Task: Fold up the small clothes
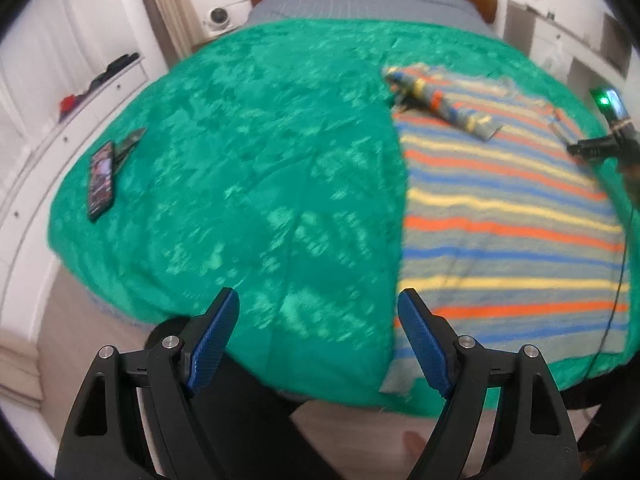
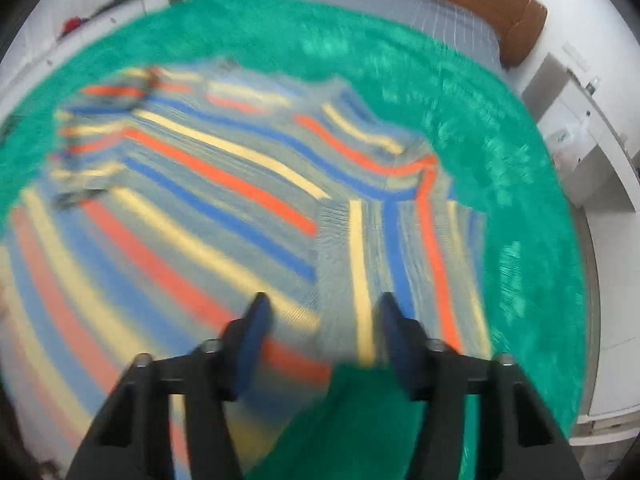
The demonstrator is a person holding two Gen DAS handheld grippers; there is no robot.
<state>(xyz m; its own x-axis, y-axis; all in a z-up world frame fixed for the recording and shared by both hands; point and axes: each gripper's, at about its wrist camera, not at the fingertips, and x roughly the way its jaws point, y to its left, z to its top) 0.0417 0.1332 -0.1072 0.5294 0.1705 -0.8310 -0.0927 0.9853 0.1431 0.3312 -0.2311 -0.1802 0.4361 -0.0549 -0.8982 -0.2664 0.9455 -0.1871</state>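
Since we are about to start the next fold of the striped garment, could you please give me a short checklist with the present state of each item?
1. Left gripper empty, fingers apart: ok.
2. Right gripper empty, fingers apart above the cloth: ok.
3. Striped garment spread on the green blanket: ok.
4. Near sleeve folded over the body: ok.
5. Far sleeve lying flat: not ok, it looks bunched.
6. Phone well apart from the garment: ok.

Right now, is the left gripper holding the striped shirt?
No: the left gripper is open and empty, above the green blanket beside the shirt.
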